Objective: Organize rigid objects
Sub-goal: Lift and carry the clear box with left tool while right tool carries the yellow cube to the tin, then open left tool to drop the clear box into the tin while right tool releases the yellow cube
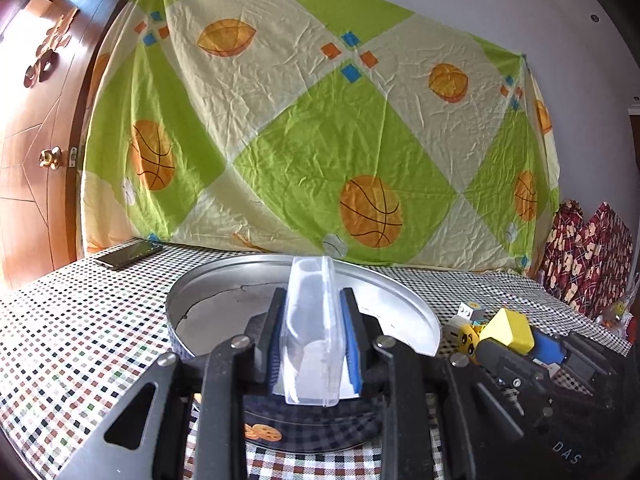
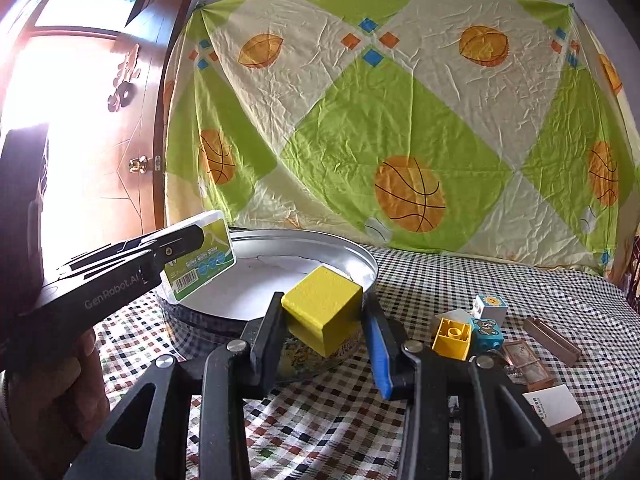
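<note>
Right wrist view: the right gripper [image 2: 324, 316] clamps a yellow block [image 2: 322, 314] at the tin's [image 2: 360, 256] five o'clock rim; the left gripper [image 2: 188, 248] pinches a clear plastic box [image 2: 204, 256] at nine o'clock. Both loads look mid-delivery; next, each likely needs lowering inside before letting go.

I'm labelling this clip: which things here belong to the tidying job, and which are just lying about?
Job: clear plastic box in left gripper; yellow block in right gripper; round tin; toy bricks.
Lying about: phone; ball-print sheet; door.
</note>
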Demonstrator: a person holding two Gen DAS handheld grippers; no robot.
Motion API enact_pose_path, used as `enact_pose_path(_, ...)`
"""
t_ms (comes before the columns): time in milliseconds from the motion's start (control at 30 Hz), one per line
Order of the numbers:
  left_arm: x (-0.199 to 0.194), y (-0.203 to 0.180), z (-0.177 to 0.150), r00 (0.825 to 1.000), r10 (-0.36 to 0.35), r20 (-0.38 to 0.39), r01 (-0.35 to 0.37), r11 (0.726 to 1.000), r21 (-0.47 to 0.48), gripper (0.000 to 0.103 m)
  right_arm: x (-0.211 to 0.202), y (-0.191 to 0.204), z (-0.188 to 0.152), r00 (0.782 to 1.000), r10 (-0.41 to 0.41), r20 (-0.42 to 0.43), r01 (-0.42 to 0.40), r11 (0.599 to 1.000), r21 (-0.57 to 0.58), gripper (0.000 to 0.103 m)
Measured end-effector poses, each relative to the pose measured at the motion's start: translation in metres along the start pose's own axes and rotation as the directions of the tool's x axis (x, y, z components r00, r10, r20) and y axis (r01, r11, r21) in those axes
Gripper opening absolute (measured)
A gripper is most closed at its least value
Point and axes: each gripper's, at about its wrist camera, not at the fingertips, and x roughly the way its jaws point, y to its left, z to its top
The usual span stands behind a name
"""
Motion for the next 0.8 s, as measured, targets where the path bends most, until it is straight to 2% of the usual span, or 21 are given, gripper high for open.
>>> enact_pose_path(367,0.007,0.011,0.004,1.0,0.002,-0.029,-0.002,1.0,-0.013,0.024,0.006,0.004,0.006,0.999,0.051,-0.012,-0.051,0.999,0.007,0.04)
enact_pose_path(600,0.015,0.022,0.014,0.998,-0.003,-0.06,0.002,1.0,-0.03,0.024,0.01,0.004,0.025,0.997,0.076,-0.005,-0.076,0.997,0.008,0.04)
enact_pose_path(800,0.033,0.027,0.025,0.993,0.014,-0.116,-0.015,1.0,-0.006,0.024,0.039,0.001,0.042,0.99,0.13,-0.063,-0.128,0.991,0.031,0.04)
